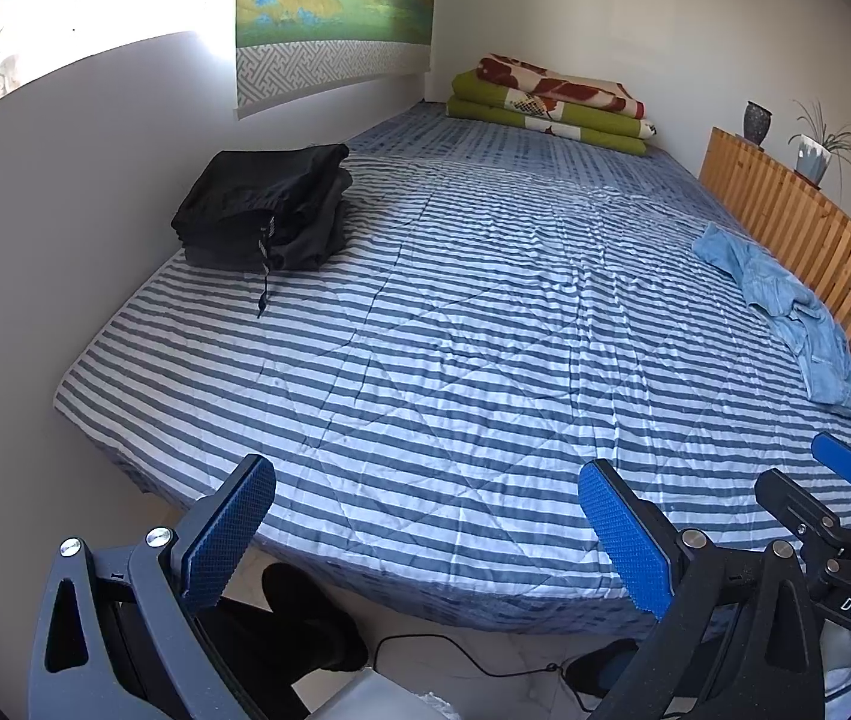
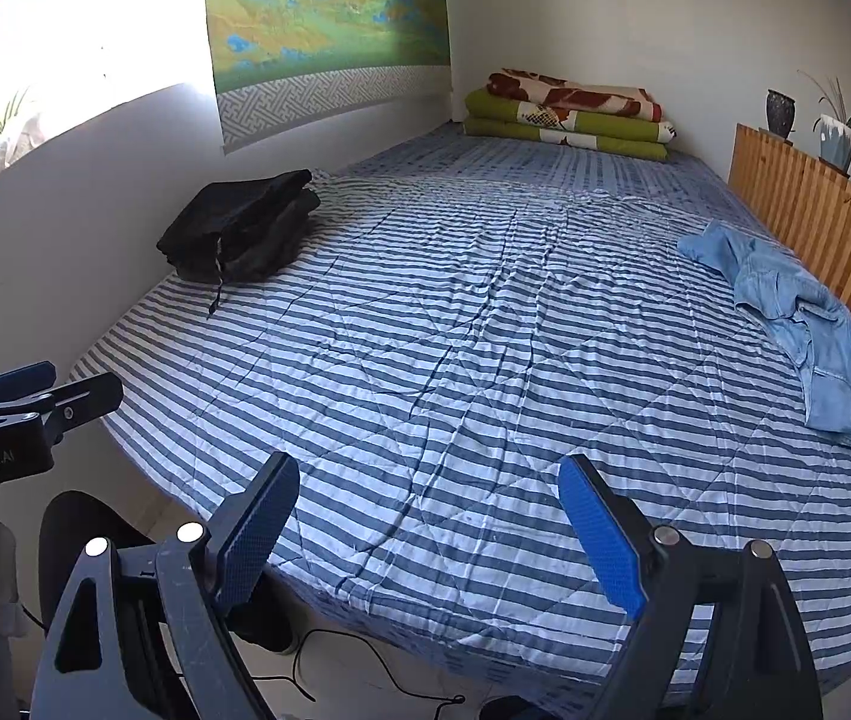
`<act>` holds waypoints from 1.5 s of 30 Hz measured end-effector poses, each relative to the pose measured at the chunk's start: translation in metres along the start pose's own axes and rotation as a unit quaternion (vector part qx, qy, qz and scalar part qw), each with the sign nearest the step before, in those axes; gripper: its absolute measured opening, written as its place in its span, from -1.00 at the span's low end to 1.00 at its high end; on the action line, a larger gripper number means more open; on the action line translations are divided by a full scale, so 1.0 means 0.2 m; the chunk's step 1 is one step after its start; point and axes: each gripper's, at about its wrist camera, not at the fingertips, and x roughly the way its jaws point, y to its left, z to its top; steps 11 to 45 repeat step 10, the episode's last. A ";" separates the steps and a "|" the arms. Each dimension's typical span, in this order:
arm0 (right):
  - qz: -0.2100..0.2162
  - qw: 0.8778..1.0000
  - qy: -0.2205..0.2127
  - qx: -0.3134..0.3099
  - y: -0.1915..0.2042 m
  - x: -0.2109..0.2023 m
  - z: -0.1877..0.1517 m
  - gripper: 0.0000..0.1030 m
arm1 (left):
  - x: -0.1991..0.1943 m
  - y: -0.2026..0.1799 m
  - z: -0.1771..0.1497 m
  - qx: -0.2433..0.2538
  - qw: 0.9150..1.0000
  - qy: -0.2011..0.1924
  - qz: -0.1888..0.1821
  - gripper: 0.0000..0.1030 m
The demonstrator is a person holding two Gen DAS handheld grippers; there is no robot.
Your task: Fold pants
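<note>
Crumpled light blue denim pants (image 1: pixel 785 312) (image 2: pixel 803 330) lie at the right side of the striped bed (image 1: pixel 425 330) (image 2: pixel 455 330), against the wooden rail. A folded pile of black clothes (image 1: pixel 269 210) (image 2: pixel 239 228) sits at the left side by the wall, with a drawstring hanging from it. My left gripper (image 1: pixel 425 534) hovers open over the near edge of the bed and holds nothing. My right gripper (image 2: pixel 428 534) is open and empty too, just to its right. Both are far from the denim pants.
Folded green and red-patterned blankets (image 1: pixel 551 108) are stacked at the far end of the bed. A slatted wooden rail (image 1: pixel 815 228) runs along the right, with a vase (image 1: pixel 757 123) and a potted plant (image 1: pixel 815 156) on top. A black cable (image 2: pixel 365 672) lies on the floor.
</note>
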 end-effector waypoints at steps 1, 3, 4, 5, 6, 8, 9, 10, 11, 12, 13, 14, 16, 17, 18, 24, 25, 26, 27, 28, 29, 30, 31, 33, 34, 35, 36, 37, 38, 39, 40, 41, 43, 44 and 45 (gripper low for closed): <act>0.000 1.000 0.001 0.000 0.00 0.00 0.00 0.66 | 0.00 0.00 0.00 0.000 1.000 0.000 0.001 0.99; -0.001 1.000 0.001 0.000 0.00 0.01 0.00 0.66 | 0.01 0.00 0.00 -0.002 1.000 0.002 -0.001 0.99; -0.001 1.000 0.001 0.000 0.00 0.01 0.00 0.66 | 0.02 0.00 0.00 -0.001 1.000 0.001 -0.001 0.99; -0.001 1.000 0.003 0.000 0.00 0.01 0.00 0.66 | 0.02 0.00 0.00 0.002 1.000 -0.001 0.000 0.99; -0.001 1.000 0.003 0.000 0.00 0.01 0.00 0.66 | 0.02 0.00 0.00 0.005 1.000 -0.004 0.003 0.99; -0.001 1.000 0.004 0.002 -0.01 0.02 0.00 0.66 | 0.03 -0.01 0.00 0.008 1.000 -0.004 0.003 0.99; -0.002 1.000 0.005 0.003 -0.01 0.03 0.00 0.66 | 0.04 -0.01 0.01 0.007 1.000 -0.002 0.001 0.99; -0.003 1.000 0.005 0.004 -0.01 0.03 0.00 0.66 | 0.06 -0.01 0.01 0.006 1.000 0.001 0.000 0.99; -0.003 1.000 0.005 0.004 -0.01 0.03 0.00 0.66 | 0.06 -0.01 0.01 0.006 1.000 0.001 0.000 0.99; -0.003 1.000 0.005 0.004 -0.01 0.03 0.00 0.66 | 0.06 -0.01 0.01 0.006 1.000 0.001 0.000 0.99; -0.003 1.000 0.005 0.004 -0.01 0.03 0.00 0.66 | 0.06 -0.01 0.01 0.006 1.000 0.001 0.000 0.99; -0.003 1.000 0.005 0.004 -0.01 0.03 0.00 0.66 | 0.06 -0.01 0.01 0.006 1.000 0.001 0.000 0.99; -0.003 1.000 0.005 0.004 -0.01 0.03 0.00 0.66 | 0.06 -0.01 0.01 0.006 1.000 0.001 0.000 0.99; -0.003 1.000 0.005 0.004 -0.01 0.03 0.00 0.66 | 0.06 -0.01 0.01 0.006 1.000 0.001 0.000 0.99; -0.003 1.000 0.005 0.004 -0.01 0.03 0.00 0.66 | 0.06 -0.01 0.01 0.006 1.000 0.001 0.000 0.99; -0.003 1.000 0.005 0.004 -0.01 0.03 0.00 0.66 | 0.06 -0.01 0.01 0.006 1.000 0.001 0.000 0.99; -0.003 1.000 0.005 0.004 -0.01 0.03 0.00 0.66 | 0.06 -0.01 0.01 0.006 1.000 0.001 0.000 0.99; -0.003 1.000 0.005 0.004 -0.01 0.03 0.00 0.66 | 0.06 -0.01 0.01 0.006 1.000 0.001 0.000 0.99; -0.003 1.000 0.005 0.004 -0.01 0.03 0.00 0.66 | 0.06 -0.01 0.01 0.006 1.000 0.001 0.000 0.99; -0.003 1.000 0.005 0.004 -0.01 0.03 0.00 0.66 | 0.06 -0.01 0.01 0.006 1.000 0.001 0.000 0.99; -0.003 1.000 0.005 0.004 -0.01 0.03 0.00 0.66 | 0.06 -0.01 0.01 0.006 1.000 0.001 0.000 0.99; -0.003 1.000 0.005 0.004 -0.01 0.03 0.00 0.66 | 0.06 -0.01 0.01 0.006 1.000 0.001 0.000 0.99; -0.003 1.000 0.005 0.004 -0.01 0.03 0.00 0.66 | 0.06 -0.01 0.01 0.006 1.000 0.001 0.000 0.99; -0.003 1.000 0.005 0.004 -0.01 0.03 0.00 0.66 | 0.06 -0.01 0.01 0.006 1.000 0.001 0.000 0.99; -0.003 1.000 0.005 0.004 -0.01 0.03 0.00 0.66 | 0.06 -0.01 0.01 0.006 1.000 0.001 0.000 0.99; -0.003 1.000 0.005 0.004 -0.01 0.03 0.00 0.66 | 0.06 -0.01 0.01 0.006 1.000 0.001 0.000 0.99; -0.003 1.000 0.005 0.004 -0.01 0.03 0.00 0.66 | 0.06 -0.01 0.01 0.006 1.000 0.001 0.000 0.99; -0.003 1.000 0.005 0.004 -0.01 0.03 0.00 0.66 | 0.06 -0.01 0.01 0.006 1.000 0.001 0.000 0.99; -0.003 1.000 0.005 0.004 -0.01 0.03 0.00 0.66 | 0.06 -0.01 0.01 0.006 1.000 0.001 0.000 0.99; -0.003 1.000 0.005 0.004 -0.01 0.03 0.00 0.66 | 0.06 -0.01 0.01 0.006 1.000 0.001 0.000 0.99; -0.003 1.000 0.005 0.004 -0.01 0.03 0.00 0.66 | 0.06 -0.01 0.01 0.006 1.000 0.001 0.000 0.99; -0.003 1.000 0.005 0.004 -0.01 0.03 0.00 0.66 | 0.06 -0.01 0.01 0.006 1.000 0.001 0.000 0.99; -0.003 1.000 0.005 0.004 -0.01 0.03 0.00 0.66 | 0.06 -0.01 0.01 0.006 1.000 0.001 0.000 0.99; -0.003 1.000 0.005 0.004 -0.01 0.03 0.00 0.66 | 0.06 -0.01 0.01 0.006 1.000 0.001 0.000 0.99; -0.003 1.000 0.005 0.004 -0.01 0.03 0.00 0.66 | 0.06 -0.01 0.01 0.006 1.000 0.001 0.000 0.99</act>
